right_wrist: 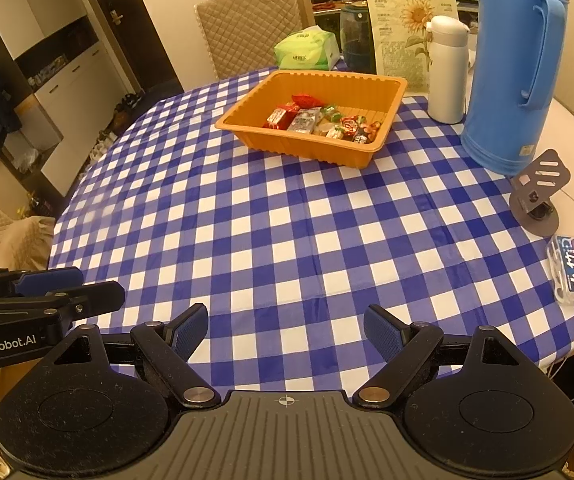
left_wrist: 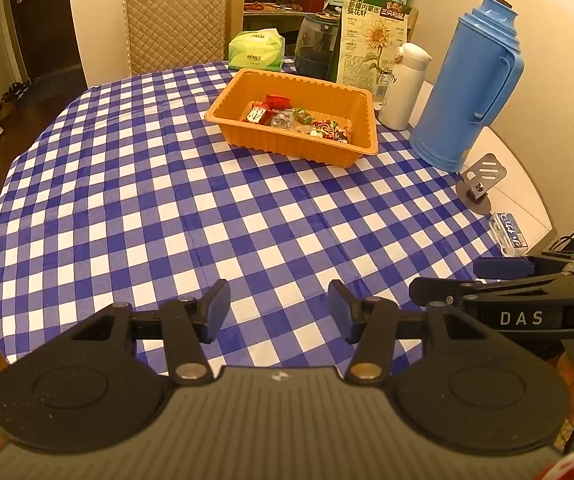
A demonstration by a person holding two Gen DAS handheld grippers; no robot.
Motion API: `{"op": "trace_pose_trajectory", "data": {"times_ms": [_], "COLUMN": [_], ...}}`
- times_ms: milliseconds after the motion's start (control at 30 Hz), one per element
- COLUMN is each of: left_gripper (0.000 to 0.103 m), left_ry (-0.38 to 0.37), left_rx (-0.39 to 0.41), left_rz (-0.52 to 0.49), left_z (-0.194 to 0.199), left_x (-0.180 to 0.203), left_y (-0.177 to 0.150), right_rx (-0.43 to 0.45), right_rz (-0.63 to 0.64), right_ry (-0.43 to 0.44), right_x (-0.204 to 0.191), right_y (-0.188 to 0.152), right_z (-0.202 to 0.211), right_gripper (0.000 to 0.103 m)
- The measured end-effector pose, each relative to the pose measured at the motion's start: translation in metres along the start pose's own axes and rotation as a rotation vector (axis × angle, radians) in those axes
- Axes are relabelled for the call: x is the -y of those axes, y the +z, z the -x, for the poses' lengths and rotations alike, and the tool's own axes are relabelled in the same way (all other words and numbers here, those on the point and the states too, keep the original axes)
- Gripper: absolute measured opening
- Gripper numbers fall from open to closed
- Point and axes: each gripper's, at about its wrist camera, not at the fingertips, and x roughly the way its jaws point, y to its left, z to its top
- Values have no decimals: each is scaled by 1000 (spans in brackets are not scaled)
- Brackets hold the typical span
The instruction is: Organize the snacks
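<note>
Left hand-held gripper [left_wrist: 278, 312]: fingers spread wide, nothing held, above the near edge of the checked surface [left_wrist: 167, 200]. Right hand-held gripper [right_wrist: 286, 334]: likewise wide and empty, just beside it. Snacks [left_wrist: 299, 120]: all lying inside the orange tray [left_wrist: 287, 142], far side, near the blue flask [left_wrist: 467, 84].

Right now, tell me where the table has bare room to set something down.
Free: the wide checkered cloth between both open grippers, left and right, and the orange tray, plus everything left of that tray. Crowded: the right edge, with blue thermos, white bottle, metal stand and small packet.
</note>
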Motion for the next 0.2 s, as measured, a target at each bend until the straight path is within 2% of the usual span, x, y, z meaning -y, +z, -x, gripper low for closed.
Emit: {"op": "trace_pose_trajectory", "data": {"times_ms": [133,200], "left_gripper": [52,55], "left_ry": [5,9], "left_rx": [6,4], "left_rz": [0,3], "left_z": [1,1], "left_x": [3,4], "left_y": [0,-1], "right_rx": [5,6], "right_rz": [-2,-1], "right_ry": [2,5], "right_x": [2,2], "right_y": [1,1], "right_z": [1,1], "right_gripper": [85,85]}}
